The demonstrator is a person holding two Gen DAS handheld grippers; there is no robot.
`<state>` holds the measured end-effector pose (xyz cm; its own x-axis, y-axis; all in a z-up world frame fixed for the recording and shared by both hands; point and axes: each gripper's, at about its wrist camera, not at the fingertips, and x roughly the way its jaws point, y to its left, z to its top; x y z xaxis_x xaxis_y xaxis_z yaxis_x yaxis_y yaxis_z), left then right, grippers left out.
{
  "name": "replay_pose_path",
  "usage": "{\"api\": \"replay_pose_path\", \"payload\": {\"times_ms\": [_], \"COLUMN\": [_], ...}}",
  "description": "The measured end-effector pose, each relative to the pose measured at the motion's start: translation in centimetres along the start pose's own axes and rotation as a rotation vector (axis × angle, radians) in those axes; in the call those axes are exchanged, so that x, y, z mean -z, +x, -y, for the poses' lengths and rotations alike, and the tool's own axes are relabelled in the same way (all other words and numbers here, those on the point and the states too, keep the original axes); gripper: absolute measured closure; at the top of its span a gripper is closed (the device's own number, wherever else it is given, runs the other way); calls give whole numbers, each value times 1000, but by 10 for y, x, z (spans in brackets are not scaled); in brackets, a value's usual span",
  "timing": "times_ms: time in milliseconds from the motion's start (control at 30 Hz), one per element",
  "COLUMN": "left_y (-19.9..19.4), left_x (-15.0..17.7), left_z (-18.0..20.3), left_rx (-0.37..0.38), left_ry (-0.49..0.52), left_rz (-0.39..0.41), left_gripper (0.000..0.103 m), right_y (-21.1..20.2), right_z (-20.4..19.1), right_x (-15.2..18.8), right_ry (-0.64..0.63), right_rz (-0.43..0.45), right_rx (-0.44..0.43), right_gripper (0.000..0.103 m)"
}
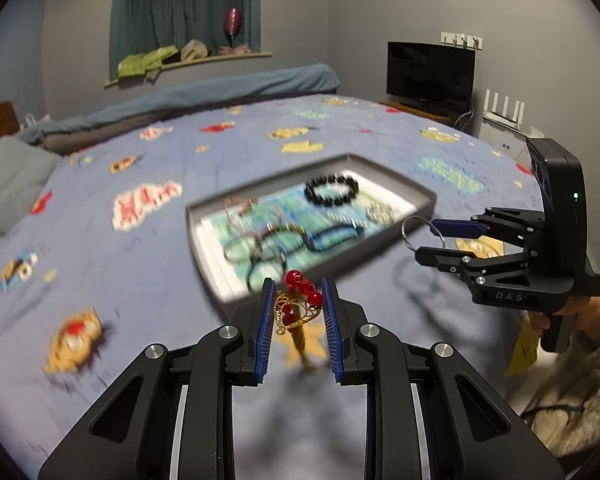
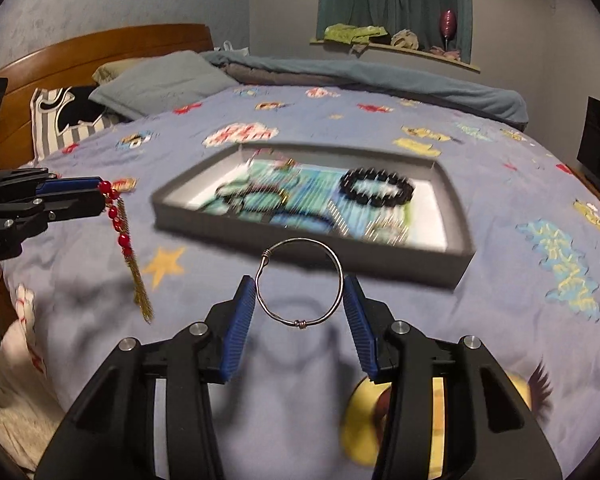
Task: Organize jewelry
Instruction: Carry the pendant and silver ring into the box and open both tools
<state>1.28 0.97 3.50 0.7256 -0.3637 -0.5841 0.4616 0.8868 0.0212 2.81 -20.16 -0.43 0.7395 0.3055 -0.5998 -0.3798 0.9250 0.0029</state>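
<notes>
Over the blue patterned bedspread [image 2: 260, 380], the left gripper [image 1: 296, 308] is closed on a gold hairpin with red beads [image 1: 298, 304], whose gold tassel hangs below the blue pads in the right wrist view. The grey tray [image 2: 456, 216], holding a black bead bracelet [image 2: 378, 188] and blurred cords, lies on the bed just beyond both tools. To the right, the right gripper [image 2: 300, 300] pinches a silver wire bangle [image 2: 300, 280] between its pads, above the bedspread and short of the tray's near wall.

**Open bedspread around the tray**

Bare blue patterned bedspread [image 2: 284, 360] lay near the shallow grey rectangular tray [image 2: 456, 216]. Its low walls barred sideways entry, and the black beaded bracelet [image 2: 378, 189] and dark cords [image 1: 260, 248] crowded its floor.
</notes>
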Motion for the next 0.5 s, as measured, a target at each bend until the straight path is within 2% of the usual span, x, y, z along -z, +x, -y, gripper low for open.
{"api": "replay_pose_path", "payload": {"times_ms": [133,267,500], "left_y": [7,33,86], "left_x": [-34,-66,-93], "left_z": [-8,-13,-6], "left_rx": [-4,22,25], "left_ry": [18,4,16], "left_rz": [24,18,-18], "left_gripper": [78,78,79], "right_y": [8,28,63], "right_z": [20,45,68], "right_x": [-24,-47,-63], "right_ry": [18,72,110], "right_rz": [11,-10,-58], "right_rx": [28,37,60], "right_gripper": [57,57,57]}}
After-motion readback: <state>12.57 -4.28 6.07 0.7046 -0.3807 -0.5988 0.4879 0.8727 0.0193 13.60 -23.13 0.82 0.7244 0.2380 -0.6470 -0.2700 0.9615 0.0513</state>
